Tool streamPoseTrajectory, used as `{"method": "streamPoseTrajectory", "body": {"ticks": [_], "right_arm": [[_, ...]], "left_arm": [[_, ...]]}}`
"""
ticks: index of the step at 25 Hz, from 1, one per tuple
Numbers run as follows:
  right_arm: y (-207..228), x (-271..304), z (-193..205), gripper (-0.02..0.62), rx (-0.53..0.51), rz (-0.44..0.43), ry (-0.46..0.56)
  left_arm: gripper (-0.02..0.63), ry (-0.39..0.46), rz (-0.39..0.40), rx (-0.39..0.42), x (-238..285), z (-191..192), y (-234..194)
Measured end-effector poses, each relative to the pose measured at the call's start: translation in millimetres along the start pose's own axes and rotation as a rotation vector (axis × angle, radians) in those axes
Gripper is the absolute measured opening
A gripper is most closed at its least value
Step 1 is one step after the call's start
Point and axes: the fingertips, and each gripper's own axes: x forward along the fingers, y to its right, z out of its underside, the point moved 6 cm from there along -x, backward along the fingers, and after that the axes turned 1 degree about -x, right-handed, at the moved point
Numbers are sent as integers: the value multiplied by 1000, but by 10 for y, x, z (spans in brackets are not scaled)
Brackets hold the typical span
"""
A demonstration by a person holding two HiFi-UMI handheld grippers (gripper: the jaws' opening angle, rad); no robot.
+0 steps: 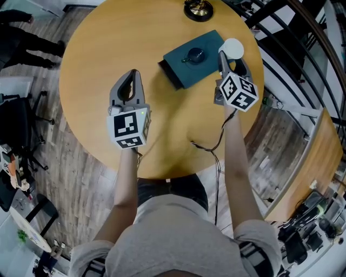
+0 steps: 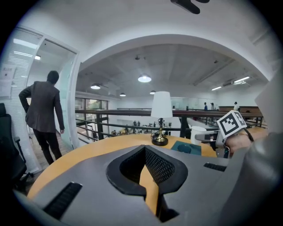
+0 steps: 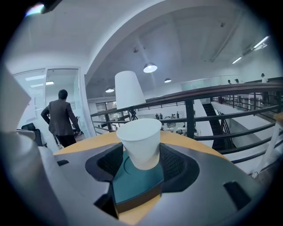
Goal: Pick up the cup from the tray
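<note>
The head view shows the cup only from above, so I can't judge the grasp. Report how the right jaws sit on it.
Observer: In the right gripper view the cup stands upright in the right gripper, with a pad against each side.
Operator: Say what is under it.
Observer: The tray, its teal top. A round recess shows just left of the cup's base. I cannot tell whether the base is lifted off.
Operator: Name the brass thing beyond the tray.
Observer: A lamp. The left gripper view shows a white shade above that brass base.
</note>
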Motion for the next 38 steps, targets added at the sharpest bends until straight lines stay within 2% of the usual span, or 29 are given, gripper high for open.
{"method": "streamPoseTrajectory", "body": {"ticks": [6,15,26,38], "right_arm": [[102,-361,62,241,20,13,1],[276,-690,492,241,67,58,-43],[282,-706,1022,241,98,90,-129],[294,-602,1207,241,72,90,-178]], "left_arm": [[6,15,17,5,-82,-51,101],[6,16,26,14,-173,-23,164],[6,-3,35,30,-252,68,194],[6,-19,27,29,-231,135,190]]}}
